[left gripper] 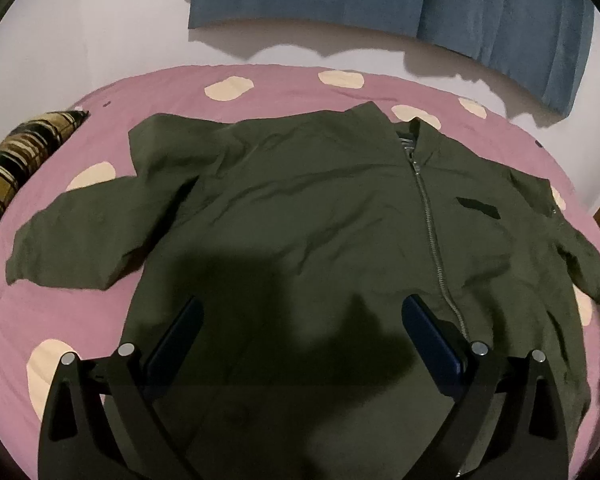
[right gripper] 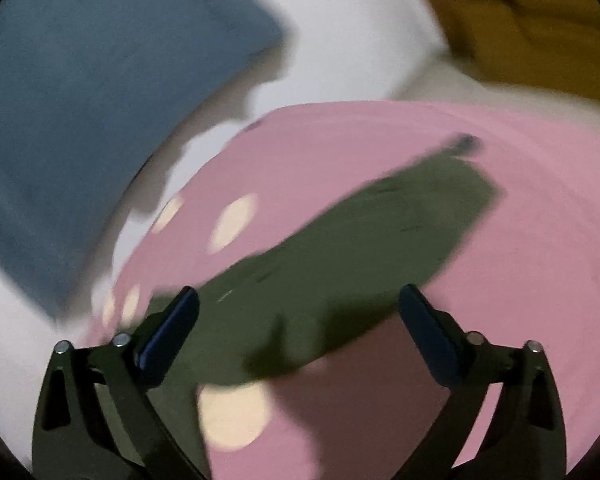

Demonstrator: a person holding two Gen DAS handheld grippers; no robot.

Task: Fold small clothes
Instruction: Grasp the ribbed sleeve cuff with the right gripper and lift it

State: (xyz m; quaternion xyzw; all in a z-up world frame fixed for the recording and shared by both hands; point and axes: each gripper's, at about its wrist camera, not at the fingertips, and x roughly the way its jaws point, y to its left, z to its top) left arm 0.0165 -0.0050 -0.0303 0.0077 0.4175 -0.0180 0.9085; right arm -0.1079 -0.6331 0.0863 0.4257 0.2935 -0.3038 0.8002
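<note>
The green jacket (left gripper: 300, 220) lies spread face up on the bed (left gripper: 60, 292), zip (left gripper: 430, 220) closed, both sleeves out to the sides, and no fold is made yet. The left gripper (left gripper: 302, 320) hangs over the lower front with its fingers (left gripper: 180, 328) spread and nothing between them. The right gripper (right gripper: 298, 312) is over the right sleeve (right gripper: 360, 240), fingers likewise spread and empty; its view is smeared, so whether the cuff lies flat or bunched is hard to say. The main risk is a poor pinch on that sleeve — thin cloth on a soft sheet can slip out of the fingers, or the fingers may catch the pink sheet along with it and drag the bedding into the fold. A one-sided pull could also skew the whole jacket, since the left fingers pin nothing down. The stiff zip may resist a crease and spring the fold open. Around it: a striped pillow (left gripper: 20, 160) well apart at the bed's left edge, a blue curtain (left gripper: 380, 0) on the wall beyond — neither stands in the way.
</note>
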